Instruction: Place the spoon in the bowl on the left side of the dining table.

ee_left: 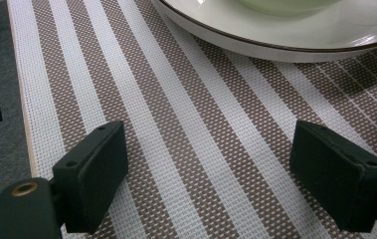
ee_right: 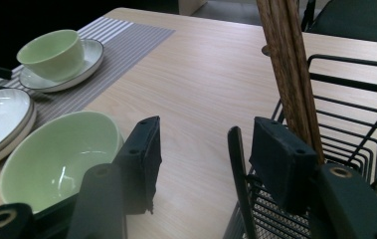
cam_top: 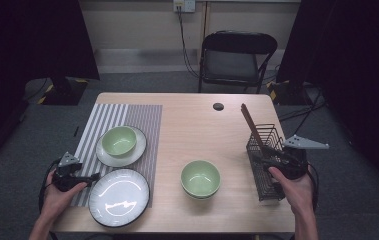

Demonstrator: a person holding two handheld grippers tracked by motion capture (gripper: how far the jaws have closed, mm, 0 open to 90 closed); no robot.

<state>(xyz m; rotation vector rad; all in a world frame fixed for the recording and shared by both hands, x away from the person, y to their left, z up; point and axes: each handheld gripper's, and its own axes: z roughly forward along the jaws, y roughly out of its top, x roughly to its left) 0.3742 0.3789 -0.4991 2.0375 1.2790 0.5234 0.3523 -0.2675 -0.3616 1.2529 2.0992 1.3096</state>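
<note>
**Right gripper closes in on the wire caddy's rim**

While the left gripper [cam_top: 72,172] rests over the brown-and-white striped woven placemat [ee_left: 186,149] with its jaws wide apart and nothing between them, the right gripper [ee_right: 203,164] is at the near-left corner of the black wire cutlery basket [cam_top: 266,160]. Its jaws stand partly apart, one pad outside the basket and one just inside, straddling a black upright of the rim; the pads do not yet seem to press on it. I judge this to be the start of a grasp on the basket's edge, probably to steady or shift it.

A bundle of dark wooden chopsticks [cam_top: 252,125] leans in the basket, tilted toward the far left, which is likely why the gripper comes in low at the rim rather than from above.

A pale green ceramic bowl [cam_top: 200,178] sits alone near the table's middle, just left of the basket. Another green bowl [cam_top: 119,140] stands on a cream plate [cam_top: 136,150] on the placemat, and a larger white plate with a dark rim [cam_top: 119,196] overlaps the mat's near edge beside the left gripper.

The light wooden table [cam_top: 197,120] stands on grey carpet. Beyond it are a black folding chair [cam_top: 236,57], dark curtains on both sides, and a wall socket with cables hanging down.
</note>
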